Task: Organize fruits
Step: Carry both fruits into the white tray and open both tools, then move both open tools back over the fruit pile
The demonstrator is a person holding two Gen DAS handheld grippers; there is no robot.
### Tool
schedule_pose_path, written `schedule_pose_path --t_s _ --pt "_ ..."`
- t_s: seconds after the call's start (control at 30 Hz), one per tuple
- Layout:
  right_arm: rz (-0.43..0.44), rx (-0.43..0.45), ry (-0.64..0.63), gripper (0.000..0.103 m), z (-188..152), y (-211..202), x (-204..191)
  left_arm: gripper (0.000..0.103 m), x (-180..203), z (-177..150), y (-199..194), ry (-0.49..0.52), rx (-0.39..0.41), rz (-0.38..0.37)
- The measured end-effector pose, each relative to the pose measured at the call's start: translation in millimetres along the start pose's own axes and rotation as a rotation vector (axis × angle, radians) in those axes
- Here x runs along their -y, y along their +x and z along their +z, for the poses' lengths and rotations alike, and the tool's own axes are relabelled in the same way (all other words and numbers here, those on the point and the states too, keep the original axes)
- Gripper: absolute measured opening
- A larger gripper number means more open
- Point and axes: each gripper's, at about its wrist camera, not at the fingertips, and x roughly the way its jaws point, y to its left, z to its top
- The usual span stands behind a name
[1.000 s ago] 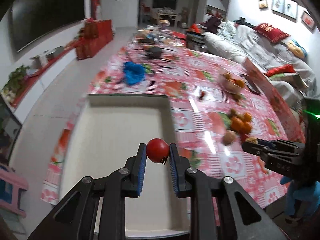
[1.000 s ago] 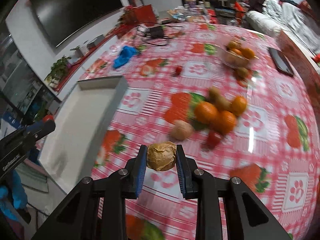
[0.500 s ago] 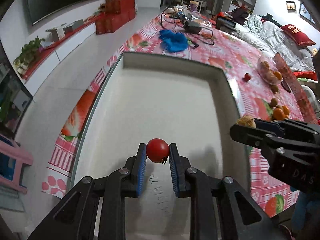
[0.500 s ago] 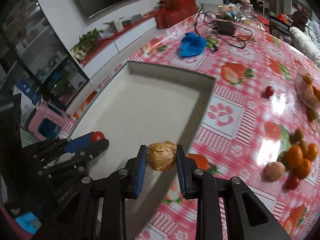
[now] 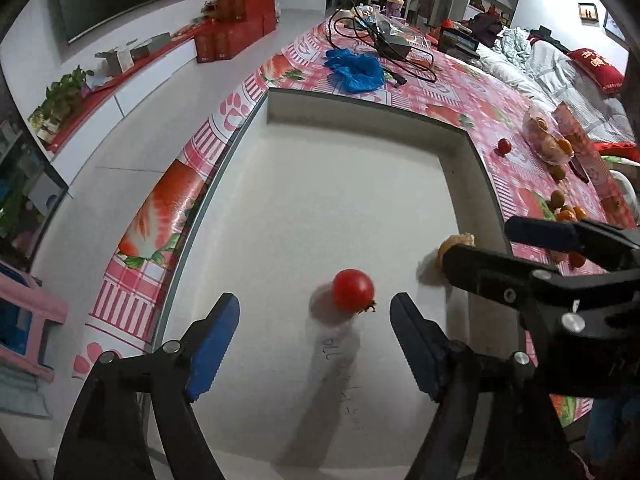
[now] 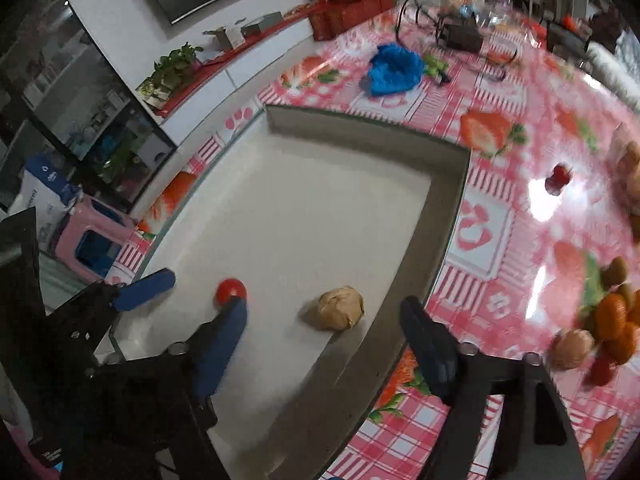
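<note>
Left wrist — tomato [image 5: 353,290] glossy red (stem down) | both tools spread, nothing held

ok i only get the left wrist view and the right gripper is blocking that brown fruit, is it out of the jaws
observer: yes. In the right wrist view the right gripper is open and the brown fruit sits on the tray floor between its fingers, touching neither.
operator: and is it up against the tomato
observer: no, the tomato lies apart to its left, with bare tray floor between them.
</note>
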Motion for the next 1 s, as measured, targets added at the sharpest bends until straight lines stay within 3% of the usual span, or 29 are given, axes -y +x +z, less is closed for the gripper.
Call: schedule_pose_path --t_s 0.27,0.3,0.33,1.0 --pt "-0.031 0.015 -0.016 0.081 -6 -17 5 0.081 13 -2 -14 0.019 0.016 0.004" --pt "-0.033 0.016 -0.006 0.086 -8 -20 8 0.081 16 -2 -16 0.022 0.018 0.001" --pt "-0.04 0.02 0.01 0.103 -10 -23 14 0.081 18 -1 -17 0.026 0.021 -0.001" --pt "-0.087 0.068 0.271 0.103 -69 -78 110 0.083 104 -6 -61 0.174 0.092 -0.016"
